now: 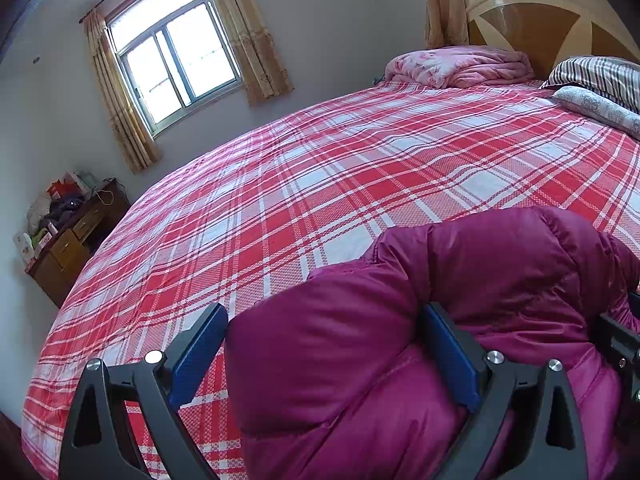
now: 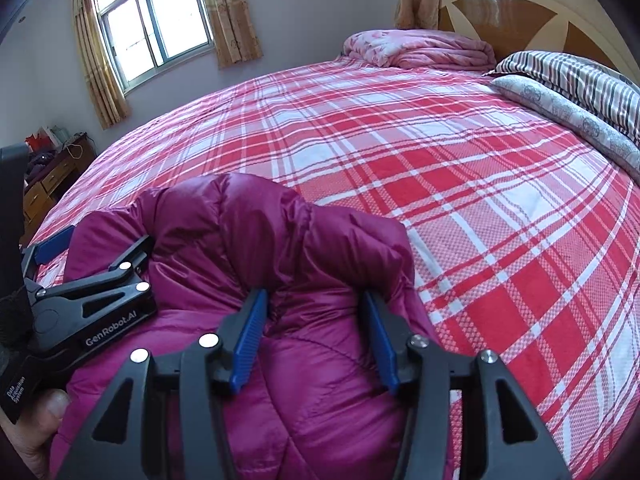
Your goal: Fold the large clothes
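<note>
A puffy magenta quilted jacket (image 1: 400, 360) lies bunched at the near edge of the bed, also seen in the right wrist view (image 2: 248, 232). My left gripper (image 1: 324, 312) stands wide open around a thick fold of it. Its right pad (image 1: 448, 356) sinks into the fabric, while its left pad (image 1: 200, 356) stands just clear, with sheet showing beside it. My right gripper (image 2: 314, 296) is shut on a puckered fold of the jacket, one blue pad on each side. The left gripper (image 2: 108, 240) shows at the left of the right wrist view, with a hand (image 2: 36, 420) below it.
The bed carries a red and white plaid sheet (image 1: 360, 160), mostly bare beyond the jacket. A pink quilt (image 1: 460, 66), striped bedding (image 2: 568, 80) and a wooden headboard (image 1: 540, 12) are at the far end. A cluttered wooden cabinet (image 1: 68, 236) stands by the wall under a window (image 1: 176, 56).
</note>
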Tool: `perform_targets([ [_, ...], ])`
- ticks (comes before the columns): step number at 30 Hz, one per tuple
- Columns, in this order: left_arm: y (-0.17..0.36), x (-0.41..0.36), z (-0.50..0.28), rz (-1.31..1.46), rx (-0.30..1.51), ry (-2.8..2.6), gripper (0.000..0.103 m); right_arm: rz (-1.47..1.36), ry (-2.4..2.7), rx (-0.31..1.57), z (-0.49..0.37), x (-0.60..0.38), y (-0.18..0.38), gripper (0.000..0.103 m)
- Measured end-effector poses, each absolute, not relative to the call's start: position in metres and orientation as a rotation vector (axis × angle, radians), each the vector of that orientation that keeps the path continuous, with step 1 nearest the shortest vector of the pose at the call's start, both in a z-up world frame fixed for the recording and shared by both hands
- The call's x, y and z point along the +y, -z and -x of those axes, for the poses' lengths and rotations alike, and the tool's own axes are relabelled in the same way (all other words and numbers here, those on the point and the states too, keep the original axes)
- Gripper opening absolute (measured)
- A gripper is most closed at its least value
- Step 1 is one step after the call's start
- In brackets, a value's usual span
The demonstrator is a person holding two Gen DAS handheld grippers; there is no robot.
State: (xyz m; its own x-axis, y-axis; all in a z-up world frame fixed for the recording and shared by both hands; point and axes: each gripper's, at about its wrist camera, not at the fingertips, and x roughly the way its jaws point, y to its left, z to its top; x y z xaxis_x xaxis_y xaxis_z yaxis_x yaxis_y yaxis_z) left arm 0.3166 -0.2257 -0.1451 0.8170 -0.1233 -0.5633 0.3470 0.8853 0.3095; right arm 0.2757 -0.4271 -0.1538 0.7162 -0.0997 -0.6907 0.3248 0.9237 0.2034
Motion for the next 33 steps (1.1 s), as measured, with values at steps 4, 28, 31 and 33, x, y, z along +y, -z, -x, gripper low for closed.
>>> perform_targets([
  [4,0.146,-0.227,-0.317,-0.419,0.562,0.255,0.098,-0.326,0.238,0.738,-0.276,-0.427,0.154,0.052],
  [28,0.126,-0.107,-0.257,0.041,0.767,0.561,0.097,-0.538,0.068,0.691,-0.229,-0.483,0.134,0.097],
  [31,0.139,-0.112,-0.25,0.062,0.802,0.597,0.097,-0.572,0.006,0.755,-0.236,-0.482,0.154,0.089],
  [33,0.144,-0.113,-0.25,0.092,0.805,0.608,0.097,-0.604,-0.031,0.763,-0.238,-0.484,0.165,0.087],
])
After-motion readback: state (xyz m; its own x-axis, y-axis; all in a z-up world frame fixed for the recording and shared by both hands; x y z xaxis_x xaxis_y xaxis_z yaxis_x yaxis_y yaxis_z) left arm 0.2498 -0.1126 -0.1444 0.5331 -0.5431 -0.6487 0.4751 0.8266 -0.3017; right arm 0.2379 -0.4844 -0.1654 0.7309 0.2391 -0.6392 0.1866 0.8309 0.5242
